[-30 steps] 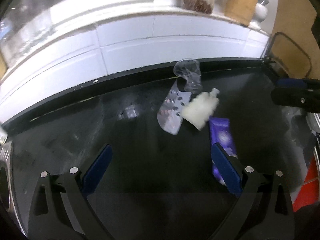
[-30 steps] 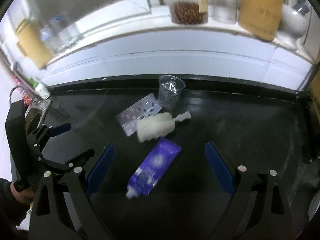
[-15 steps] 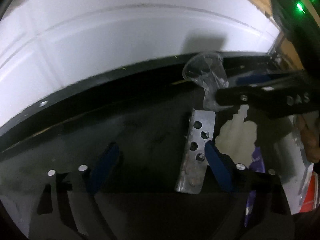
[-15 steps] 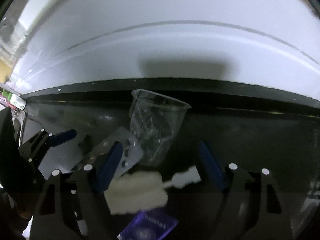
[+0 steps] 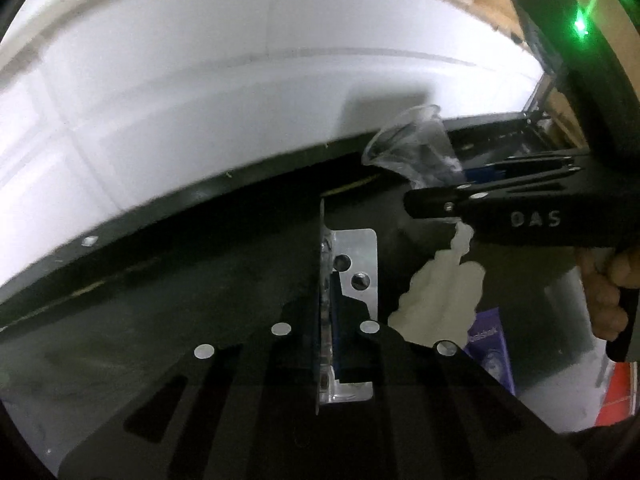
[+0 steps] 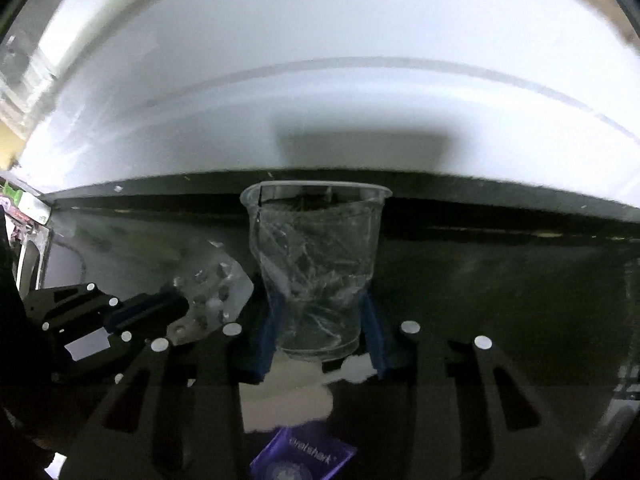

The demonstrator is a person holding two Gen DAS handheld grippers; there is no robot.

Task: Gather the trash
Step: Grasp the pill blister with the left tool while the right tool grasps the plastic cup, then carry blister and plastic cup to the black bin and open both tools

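Observation:
A silver blister pack point(image 5: 358, 248) stands on edge on the black counter point(image 5: 160, 300), and my left gripper point(image 5: 330, 280) is shut on it. In the right wrist view the same pack point(image 6: 216, 288) sticks out of the left gripper point(image 6: 160, 304). A crumpled clear plastic cup point(image 6: 316, 248) stands upright between the blue pads of my right gripper point(image 6: 320, 308). Its jaws are closing and the pads press into the cup's lower sides. Seen from the left, the right gripper point(image 5: 432, 200) reaches in under the cup point(image 5: 412, 148).
A white crumpled wad with a stem point(image 5: 440, 292) and a purple sachet point(image 5: 490, 344) lie on the counter near both grippers. A white tiled wall point(image 6: 320, 100) rises right behind the cup. A person's hand point(image 5: 604, 292) grips the right tool. Something red point(image 5: 616, 392) lies at the right edge.
Both grippers came down and forward to the trash near the wall. The left jaws went from wide open to shut on the blister pack. The right jaws narrowed onto the cup.

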